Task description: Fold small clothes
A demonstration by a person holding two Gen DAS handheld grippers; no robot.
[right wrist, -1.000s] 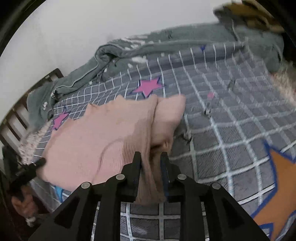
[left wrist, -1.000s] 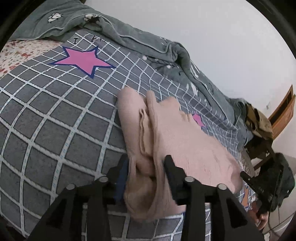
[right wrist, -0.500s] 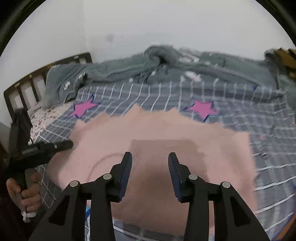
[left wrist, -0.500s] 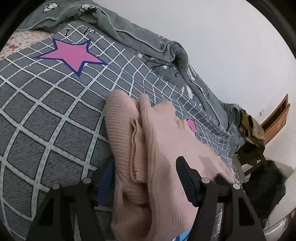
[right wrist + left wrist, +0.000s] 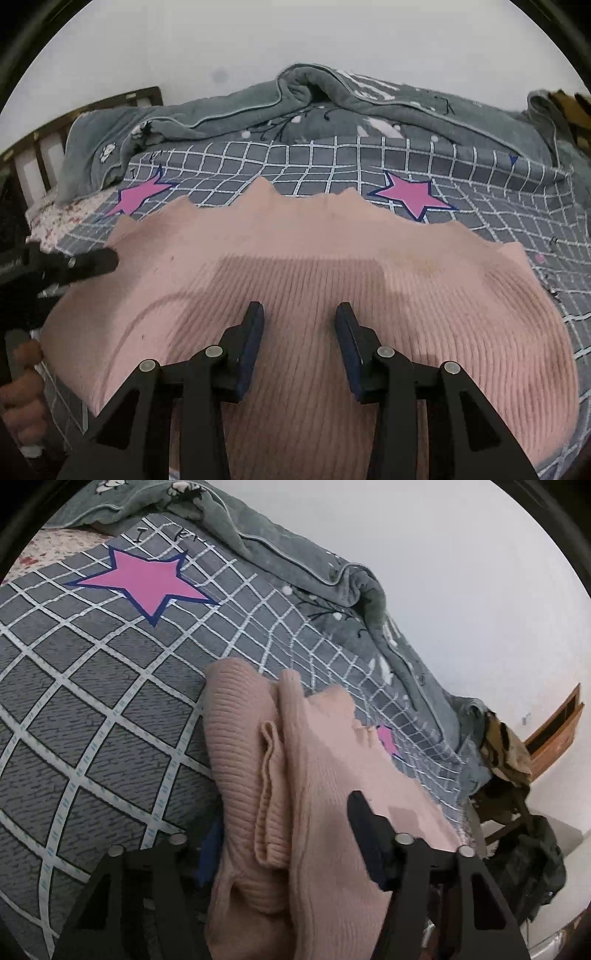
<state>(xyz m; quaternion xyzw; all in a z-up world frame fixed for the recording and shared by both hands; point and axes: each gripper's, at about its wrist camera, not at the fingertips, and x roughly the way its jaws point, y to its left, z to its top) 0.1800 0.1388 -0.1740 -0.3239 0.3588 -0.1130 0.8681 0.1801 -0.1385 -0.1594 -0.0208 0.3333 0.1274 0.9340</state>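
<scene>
Grippers first. Right gripper [image 5: 299, 343]: jaws spread wide, nothing between them, held just above the middle of the pink ribbed sweater [image 5: 332, 295]. Cannot tell whether the fingers [image 5: 253, 332] touch the knit.

Left gripper [image 5: 284, 834]: jaws also well apart, straddling a bunched fold of the same sweater [image 5: 295, 794]. The right finger [image 5: 365, 834] stands clear of the cloth; the left one is mostly hidden behind the knit, so contact on that side cannot be told. No clamping visible. In the right wrist view the left gripper's [image 5: 92, 260] dark finger tip sits at the sweater's left edge, with the person's hand [image 5: 22, 391] on the handle below it.

Sweater lies on the bed, on a grey checked sheet [image 5: 92, 709] with pink stars [image 5: 144, 581]. From the right wrist view its long axis runs left to right across the bed, ribs running front to back. From the left wrist view it stretches away lengthwise from the gripper, folded layers stacked at the near end.

Writing: faint dark letters on the sheet beside the star [image 5: 159, 533], too distorted to read. No labels seen on the sweater.

Rumpled grey-green blanket [image 5: 332, 107] heaped along the wall side. Dark slatted headboard [image 5: 48, 140] at left. Wooden furniture [image 5: 557, 731] and piled dark clothing [image 5: 535, 867] past the foot of the bed.
</scene>
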